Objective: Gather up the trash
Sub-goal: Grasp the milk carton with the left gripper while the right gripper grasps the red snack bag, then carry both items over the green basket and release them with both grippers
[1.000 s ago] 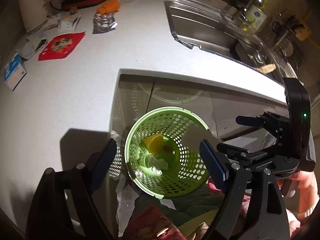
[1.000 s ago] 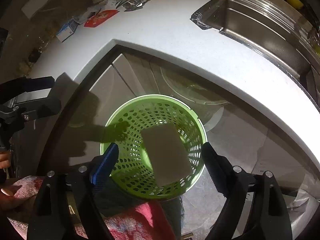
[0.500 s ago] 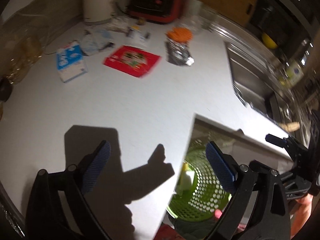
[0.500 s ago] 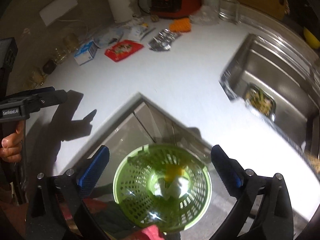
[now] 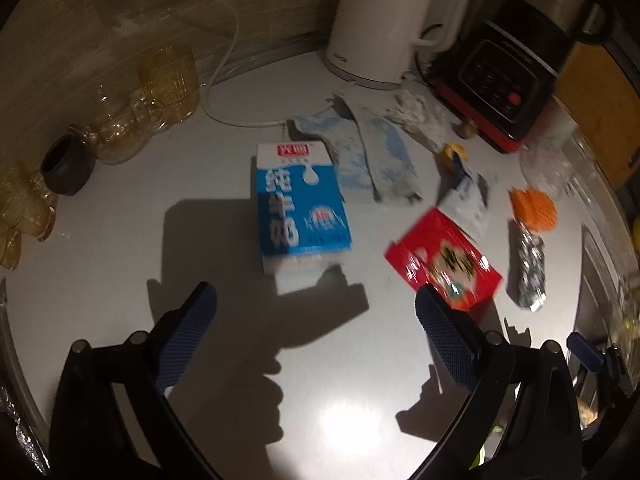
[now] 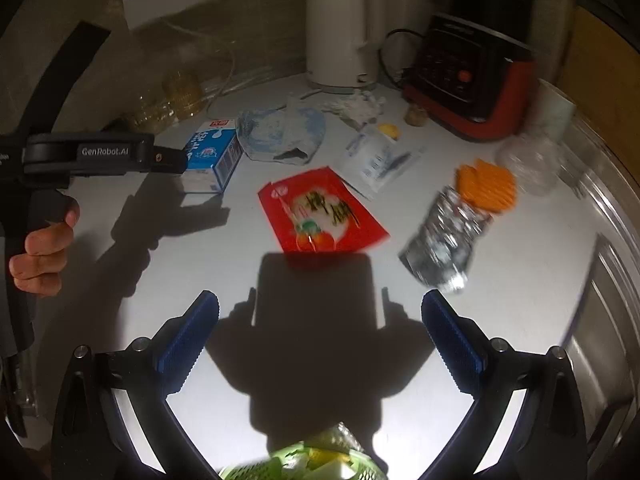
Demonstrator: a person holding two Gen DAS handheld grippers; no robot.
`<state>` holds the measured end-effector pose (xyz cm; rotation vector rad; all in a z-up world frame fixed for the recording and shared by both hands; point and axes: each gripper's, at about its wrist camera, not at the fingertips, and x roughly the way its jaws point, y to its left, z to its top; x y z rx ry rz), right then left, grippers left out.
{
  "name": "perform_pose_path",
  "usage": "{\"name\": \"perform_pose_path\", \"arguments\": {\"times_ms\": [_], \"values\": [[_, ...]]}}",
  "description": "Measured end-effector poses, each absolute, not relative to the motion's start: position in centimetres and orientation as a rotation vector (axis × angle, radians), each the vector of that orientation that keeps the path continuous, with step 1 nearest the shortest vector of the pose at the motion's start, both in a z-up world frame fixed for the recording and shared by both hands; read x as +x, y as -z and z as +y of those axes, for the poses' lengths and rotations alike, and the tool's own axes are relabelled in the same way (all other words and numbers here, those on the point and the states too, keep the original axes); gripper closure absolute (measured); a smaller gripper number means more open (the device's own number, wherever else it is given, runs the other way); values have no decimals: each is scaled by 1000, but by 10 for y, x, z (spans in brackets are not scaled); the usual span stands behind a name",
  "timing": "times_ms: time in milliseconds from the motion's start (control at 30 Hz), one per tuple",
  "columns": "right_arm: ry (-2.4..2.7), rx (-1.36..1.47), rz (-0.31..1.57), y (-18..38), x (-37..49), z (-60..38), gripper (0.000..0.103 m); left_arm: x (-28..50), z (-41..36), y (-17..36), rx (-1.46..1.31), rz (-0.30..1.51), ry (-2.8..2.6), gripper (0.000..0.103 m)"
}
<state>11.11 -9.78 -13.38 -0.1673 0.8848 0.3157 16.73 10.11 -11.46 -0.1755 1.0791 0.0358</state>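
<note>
Jaws of left gripper [image 5: 316, 312] and right gripper [image 6: 320, 320] spread empty above white worktop [image 5: 120, 248]; blue-and-white milk carton [image 5: 298, 204] at twelve o'clock, ready for pickup.

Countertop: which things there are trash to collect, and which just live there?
Trash to collect: milk carton, red wrapper, foil packet, orange scrap, crumpled blue-white bag, white sachet.

Just lying about: white kettle, red-and-black appliance, amber glassware, dark small pot.

The green basket [image 6: 304, 466] is cut off by the right wrist view's bottom edge. Print on the red wrapper [image 5: 444, 264] and milk carton [image 5: 298, 204] is smeared by blur.
</note>
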Motion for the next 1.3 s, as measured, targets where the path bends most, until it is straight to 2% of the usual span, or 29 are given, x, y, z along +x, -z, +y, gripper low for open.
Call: {"name": "perform_pose_path", "arguments": {"times_ms": [300, 500, 567, 600, 667, 700, 733, 767, 800, 900, 933, 967, 1300], "values": [[-344, -233, 959, 175, 198, -68, 2, 225, 111, 153, -194, 1197, -143, 8], [-338, -194, 1000, 191, 221, -73, 2, 242, 115, 166, -222, 1221, -168, 8], [-355, -177, 1013, 195, 225, -73, 2, 245, 115, 168, -208, 1220, -171, 11], [-360, -183, 1004, 196, 224, -72, 4, 247, 115, 169, -201, 1223, -170, 18], [-354, -226, 992, 197, 223, -67, 13, 250, 112, 174, -199, 1244, -148, 28], [-362, -238, 984, 196, 222, -65, 20, 253, 111, 176, -203, 1250, -134, 38], [-364, -237, 980, 194, 220, -64, 32, 253, 109, 177, -193, 1250, -137, 38], [-365, -232, 977, 193, 220, -66, 39, 252, 107, 177, -178, 1243, -143, 38], [-373, -220, 979, 190, 219, -67, 52, 251, 105, 177, -168, 1237, -146, 38], [-378, -194, 989, 186, 218, -71, 72, 249, 103, 177, -149, 1224, -149, 38], [-380, -188, 989, 184, 217, -72, 75, 247, 104, 177, -148, 1223, -151, 38], [-386, -181, 991, 183, 216, -73, 88, 246, 104, 177, -146, 1222, -151, 38], [-385, -102, 980, 168, 185, -78, 90, 208, 106, 161, -128, 1171, -120, 39]]}}
